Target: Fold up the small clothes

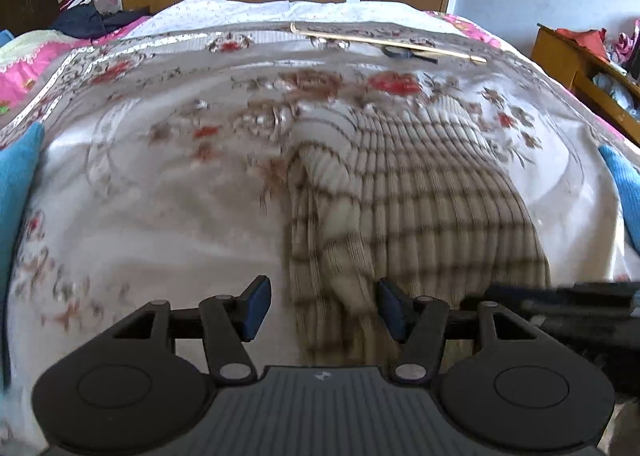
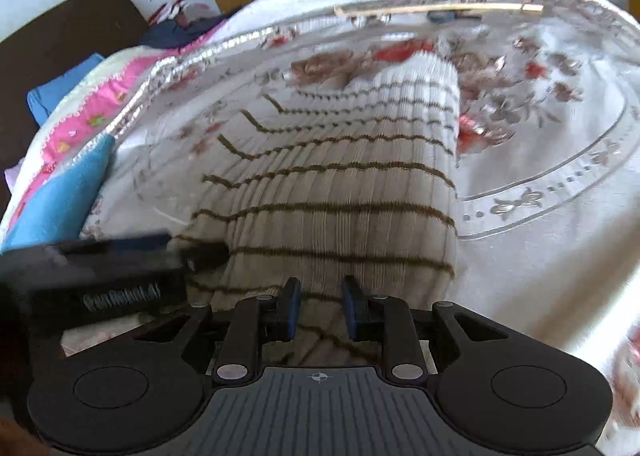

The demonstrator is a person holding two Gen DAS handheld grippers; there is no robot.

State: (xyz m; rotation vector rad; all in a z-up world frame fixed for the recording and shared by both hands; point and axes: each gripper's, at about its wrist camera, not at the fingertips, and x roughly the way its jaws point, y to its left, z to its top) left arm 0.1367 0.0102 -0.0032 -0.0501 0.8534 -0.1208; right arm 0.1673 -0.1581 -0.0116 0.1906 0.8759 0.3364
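On the bed, over its floral bedspread, a cream ribbed sweater with thin brown stripes lies lengthwise, its near hem reaching both tools. Left tongs stand well apart, straddling the bunched left edge of the hem with the pads not pressing on it. Right tongs are narrowly parted over the hem with knit showing in the gap; whether the pads pinch it I cannot tell, given blur.
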